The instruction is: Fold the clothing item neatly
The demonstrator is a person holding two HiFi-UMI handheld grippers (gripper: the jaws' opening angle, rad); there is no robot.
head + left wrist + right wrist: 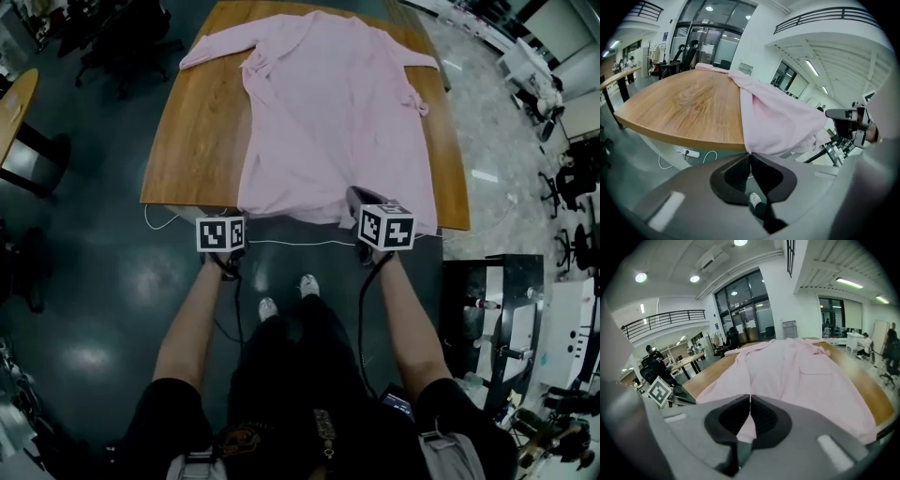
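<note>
Most of the open room is dark floor (94, 281) from 7 to 10 o'clock, where only a small round table (14, 103) edges in at 10. Toward 3 and 4 o'clock, office chairs (567, 187) and a rack (511, 309) crowd closer to us. At 12 o'clock stands the wooden table (202, 141), its near edge just ahead of our hands. The pink garment (328, 112) lies spread flat on it from the far edge to the near one, with sleeves out toward 11 and 1 o'clock. A broad band of bare wood is free along the 10 o'clock side and only a thin strip at 2, and the hem spills over the near edge. Our right gripper (750, 399) has its jaws closed on the hem at about 1 o'clock, with pink cloth showing between them. Our left gripper (750, 157) is closed too, with the hem's 11 o'clock corner drawn to a point at its tips. A white cable (300, 243) trails across the floor below the near edge.
</note>
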